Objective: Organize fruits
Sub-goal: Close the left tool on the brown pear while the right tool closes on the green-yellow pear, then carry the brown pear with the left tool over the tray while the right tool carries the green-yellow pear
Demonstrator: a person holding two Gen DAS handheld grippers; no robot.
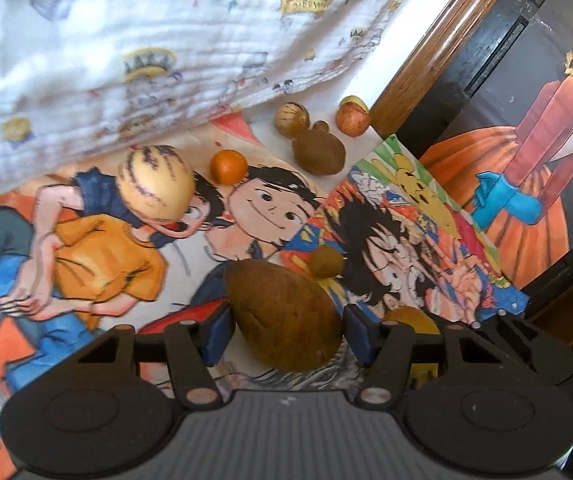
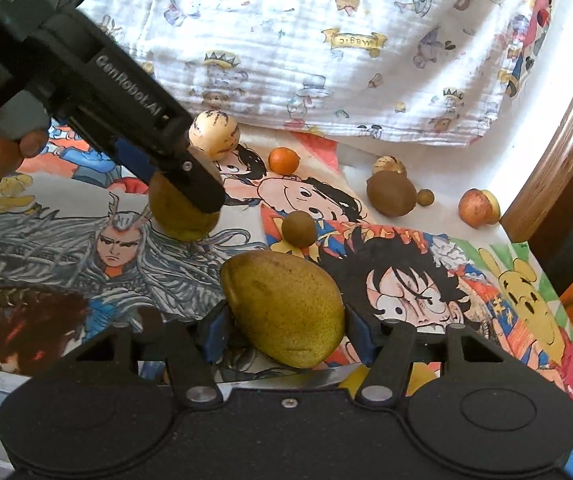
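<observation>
My left gripper point(image 1: 286, 334) is shut on a brown pear point(image 1: 284, 316), held over the cartoon-printed cloth point(image 1: 98, 264). In the right wrist view the same gripper point(image 2: 190, 188) holds that pear point(image 2: 180, 216) at upper left. My right gripper point(image 2: 284, 332) is shut on a green-yellow pear point(image 2: 286, 308). On the cloth lie a striped yellow melon point(image 1: 156, 186), an orange point(image 1: 228, 166), a small brown fruit point(image 1: 326, 262), a big brown fruit point(image 1: 318, 152), another striped fruit point(image 1: 291, 119) and a red apple point(image 1: 352, 118).
A white printed blanket point(image 2: 326, 40) hangs along the far side. A wooden frame point(image 1: 438, 52) runs along the right edge. A painted picture point(image 1: 534, 176) leans beyond it. A small round fruit point(image 2: 425, 197) lies by the big brown one.
</observation>
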